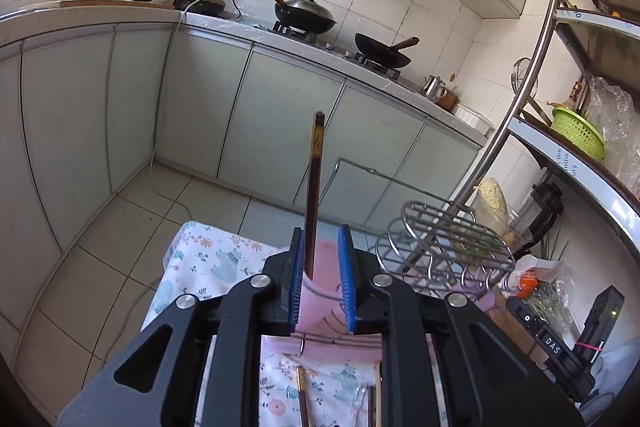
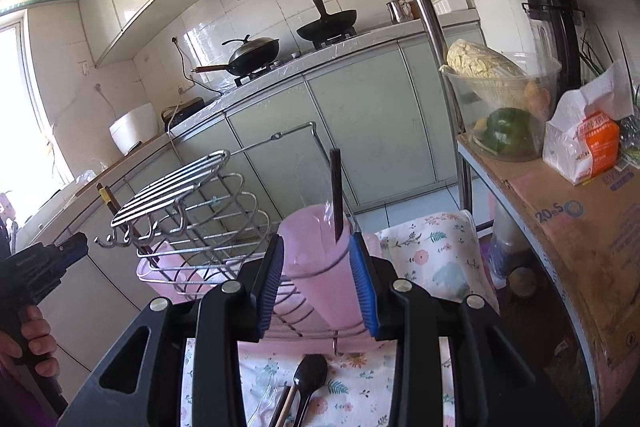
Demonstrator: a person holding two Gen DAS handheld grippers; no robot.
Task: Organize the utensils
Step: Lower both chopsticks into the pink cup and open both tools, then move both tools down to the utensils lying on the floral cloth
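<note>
A brown chopstick (image 1: 313, 187) stands upright in a pink cup (image 1: 326, 267) of the wire rack (image 1: 448, 239). My left gripper (image 1: 321, 239) is open around it: the stick is close to the left pad and clear of the right one. In the right wrist view, my right gripper (image 2: 317, 243) is open on either side of another pink cup (image 2: 316, 259). That cup holds a dark utensil handle (image 2: 337, 195) and a clear plastic piece, and neither pad touches them. A black spoon (image 2: 310, 371) and chopsticks (image 2: 284, 403) lie on the floral cloth (image 2: 436, 251) below.
A person's hand (image 2: 28, 339) holds the left gripper (image 2: 76, 247) at the rack's (image 2: 192, 203) left end. On the right, a metal shelf (image 2: 560, 211) carries a vegetable tub (image 2: 504, 99) and a bag. Kitchen cabinets and a stove with woks (image 1: 306, 13) stand beyond.
</note>
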